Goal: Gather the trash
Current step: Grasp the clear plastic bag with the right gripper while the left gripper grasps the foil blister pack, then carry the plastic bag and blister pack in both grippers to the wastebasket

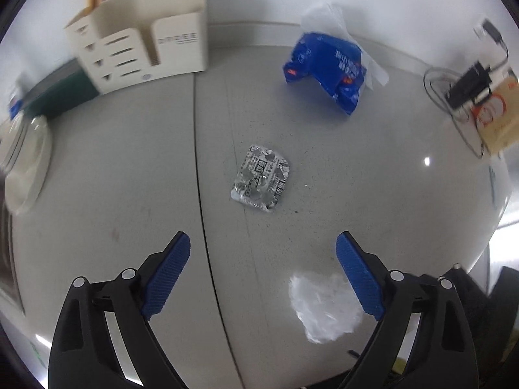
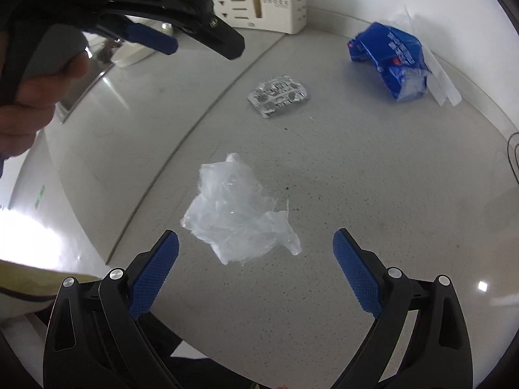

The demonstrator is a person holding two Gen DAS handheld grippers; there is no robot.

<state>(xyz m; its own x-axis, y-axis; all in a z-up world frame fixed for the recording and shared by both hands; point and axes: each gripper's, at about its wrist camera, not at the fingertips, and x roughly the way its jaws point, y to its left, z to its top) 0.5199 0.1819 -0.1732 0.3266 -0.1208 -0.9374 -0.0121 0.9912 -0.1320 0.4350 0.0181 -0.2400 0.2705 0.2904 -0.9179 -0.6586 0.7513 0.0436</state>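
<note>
So the grey speckled tabletop (image 1: 373, 194) fills both views, with a dark seam curving across it. In the upper left of the left wrist view sits a cream slotted desk organizer (image 1: 142, 48) against the wall, and at the far right edge a tan cardboard box (image 1: 499, 116) with black cables on it.

Trash-wise, the biggest piece is the crumpled blue wrapper (image 1: 327, 68), upper right in both views, with some white paper under it. Next is the clear crumpled plastic film (image 2: 236, 214), dead centre in the right wrist view, lying just ahead of the right gripper (image 2: 256, 249), whose blue pads are spread wide with nothing between them. Smallest is the silver foil blister pack (image 1: 261, 178), flat on the table mid-frame in the left view, a bit beyond the left gripper (image 1: 262, 249) (jaws also wide apart, empty). You can see that left gripper and the hand (image 2: 29, 97) holding it in the upper left of the right view.
</note>
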